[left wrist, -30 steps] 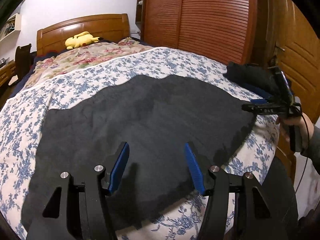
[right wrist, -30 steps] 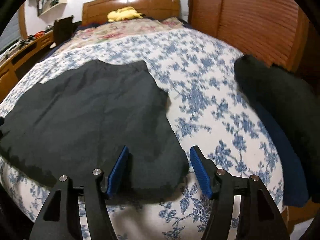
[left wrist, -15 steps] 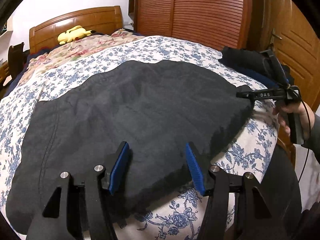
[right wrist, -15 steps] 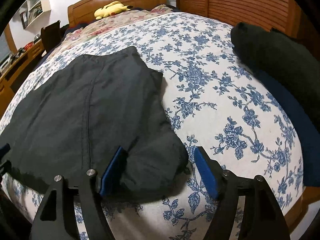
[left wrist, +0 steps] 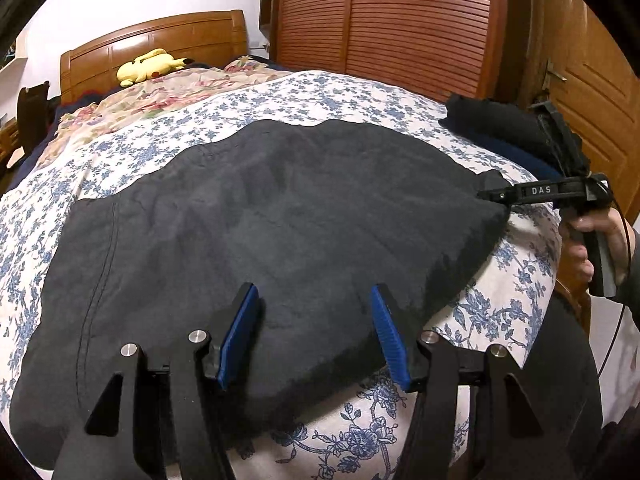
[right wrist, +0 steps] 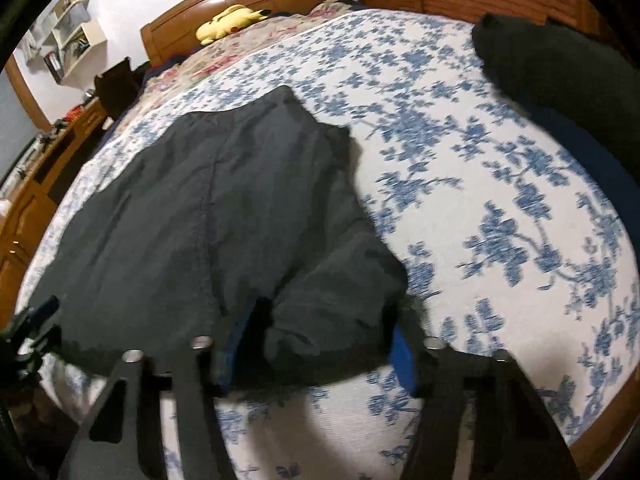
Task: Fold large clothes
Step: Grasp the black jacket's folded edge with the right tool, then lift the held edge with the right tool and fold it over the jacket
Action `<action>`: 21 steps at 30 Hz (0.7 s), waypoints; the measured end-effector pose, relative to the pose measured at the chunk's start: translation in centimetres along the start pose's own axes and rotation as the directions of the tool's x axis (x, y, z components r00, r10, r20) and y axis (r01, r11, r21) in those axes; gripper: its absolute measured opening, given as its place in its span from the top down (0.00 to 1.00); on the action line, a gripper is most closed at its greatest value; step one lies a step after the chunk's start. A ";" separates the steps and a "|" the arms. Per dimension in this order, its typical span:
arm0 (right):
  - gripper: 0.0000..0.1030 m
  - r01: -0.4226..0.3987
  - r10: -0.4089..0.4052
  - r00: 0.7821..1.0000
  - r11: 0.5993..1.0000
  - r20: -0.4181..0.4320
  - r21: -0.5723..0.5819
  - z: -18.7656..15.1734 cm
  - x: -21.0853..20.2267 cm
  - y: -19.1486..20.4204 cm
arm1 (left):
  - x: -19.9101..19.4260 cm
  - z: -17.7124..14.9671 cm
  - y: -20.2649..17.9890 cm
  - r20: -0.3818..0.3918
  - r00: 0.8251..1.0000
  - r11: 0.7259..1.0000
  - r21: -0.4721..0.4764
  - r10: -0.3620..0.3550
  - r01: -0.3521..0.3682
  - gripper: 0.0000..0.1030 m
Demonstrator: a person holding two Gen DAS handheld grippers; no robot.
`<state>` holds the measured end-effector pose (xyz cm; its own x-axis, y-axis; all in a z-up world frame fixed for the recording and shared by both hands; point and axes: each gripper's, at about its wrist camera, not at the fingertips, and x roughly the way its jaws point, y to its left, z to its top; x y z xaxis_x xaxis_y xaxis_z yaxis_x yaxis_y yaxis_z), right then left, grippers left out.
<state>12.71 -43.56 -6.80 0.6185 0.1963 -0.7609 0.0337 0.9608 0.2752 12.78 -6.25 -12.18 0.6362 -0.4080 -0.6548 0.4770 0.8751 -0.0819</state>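
A large black garment [left wrist: 272, 224] lies spread flat on the blue-flowered bedspread [left wrist: 328, 96]. My left gripper [left wrist: 314, 332] is open, its blue pads straddling the garment's near hem. In the right wrist view the same garment [right wrist: 208, 216] fills the left half. My right gripper [right wrist: 320, 344] is open, with the garment's near right corner bunched between its fingers. The right gripper also shows in the left wrist view [left wrist: 496, 196], at the garment's right corner. The right wrist view is blurred.
A pile of dark folded clothes [left wrist: 500, 128] sits at the bed's right edge, also in the right wrist view [right wrist: 560, 76]. A yellow plush toy [left wrist: 150, 66] lies by the wooden headboard. Slatted wardrobe doors [left wrist: 400, 28] stand to the right. A desk [right wrist: 36, 176] runs along the left.
Both grippers have moved forward and down onto the garment's near edge. The garment's right corner has come in between the right gripper's fingers. Both stay open.
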 end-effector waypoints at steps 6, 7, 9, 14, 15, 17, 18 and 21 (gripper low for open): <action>0.79 -0.019 0.019 1.000 1.000 0.006 -0.023 0.4 -0.6 0.2 | -0.5 0.2 0.3 0.011 1.000 1.000 -0.007 -0.001 0.001 0.43; 0.80 -0.026 0.026 1.000 0.999 0.011 -0.022 0.5 -0.8 0.1 | -0.7 0.3 0.4 0.014 1.000 1.000 -0.008 -0.001 0.002 0.43; 0.84 -0.040 0.040 0.999 0.999 0.020 -0.006 0.9 -1.4 0.2 | -1.4 0.4 0.6 0.028 1.000 1.000 -0.012 -0.004 0.005 0.43; 0.87 -0.053 0.061 0.993 0.996 0.106 -0.073 2.4 -4.3 3.0 | -3.4 0.0 1.9 0.047 0.999 0.999 -0.027 0.026 -0.025 0.43; 0.87 -0.059 0.070 0.990 0.995 0.119 -0.086 2.7 -4.7 3.7 | -3.9 -0.1 2.4 0.055 0.998 0.999 -0.035 0.031 -0.030 0.43; 0.88 -0.070 0.088 0.986 0.990 0.145 -0.125 3.4 -5.7 5.6 | -5.0 -0.5 3.5 0.070 0.997 0.998 -0.057 0.038 -0.034 0.43; 0.88 -0.073 0.095 0.983 0.987 0.155 -0.143 3.7 -6.0 6.5 | -5.7 -0.7 4.0 0.080 0.996 0.997 -0.068 0.047 -0.042 0.43; 0.89 -0.099 0.138 0.974 0.973 0.178 -0.209 4.4 -6.7 9.9 | -7.7 -1.4 5.6 0.101 0.992 0.993 -0.097 0.078 -0.069 0.43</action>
<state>12.29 -36.19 3.62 0.7472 0.2885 -0.5987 -0.1926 0.9562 0.2204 9.74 2.12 -8.65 0.7296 -0.3623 -0.5800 0.3711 0.9222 -0.1091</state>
